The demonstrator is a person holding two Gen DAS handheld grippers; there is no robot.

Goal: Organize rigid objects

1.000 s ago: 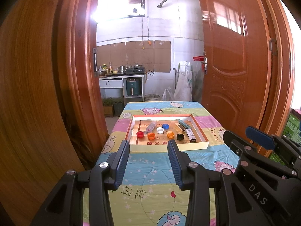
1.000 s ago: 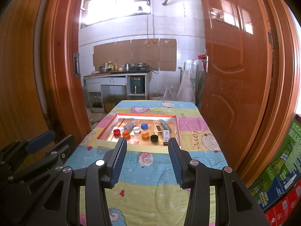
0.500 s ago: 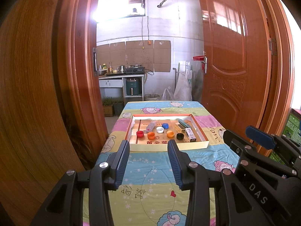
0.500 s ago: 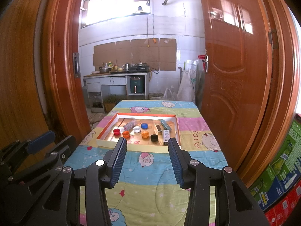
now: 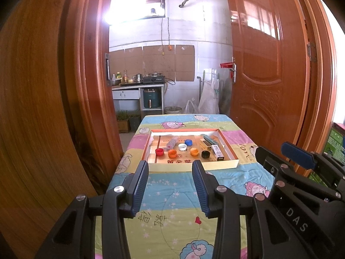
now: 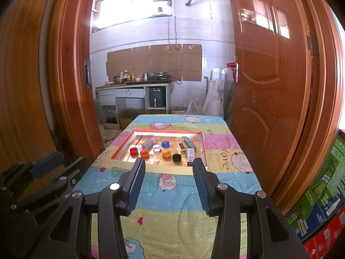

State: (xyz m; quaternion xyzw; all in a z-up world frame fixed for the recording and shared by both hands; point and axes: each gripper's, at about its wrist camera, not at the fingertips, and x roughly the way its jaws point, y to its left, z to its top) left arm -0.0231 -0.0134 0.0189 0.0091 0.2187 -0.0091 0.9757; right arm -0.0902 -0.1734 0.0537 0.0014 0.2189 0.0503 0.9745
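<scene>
While both tools hang short of it, a shallow cardboard tray point(image 5: 234, 161) with an orange rim sits on a table point(image 5: 172, 194) covered by a pastel cartoon-sheep cloth, and it holds all the small rigid things.

Inside the tray, a row of bottle caps lies nearest the tray's front wall: a red cap point(image 5: 159, 151) at the left end, then an orange cap point(image 5: 172, 153), a second orange cap point(image 5: 194, 151) and a black cap point(image 5: 205, 154). Behind that row sit a white cap point(image 5: 182, 146) and a blue cap point(image 5: 188, 142), with a clear little bottle point(image 5: 171, 143) lying on its side to their left. By the tray's right wall lie a white printed box point(image 5: 217, 152), a teal case point(image 6: 189, 143) and a slim tan box point(image 6: 181, 147), side by side.

On the near side of the tray, the left hand-held gripper point(image 5: 170, 182) hangs above the cloth with its jaws spread and nothing between them. To the right of it, also short of the tray, the right hand-held gripper point(image 6: 169, 181) is likewise spread and empty.

Beyond the tray's far wall, two glossy wooden doors point(image 5: 269, 64) frame a tiled room with a counter point(image 6: 133, 86) of kitchenware.
</scene>
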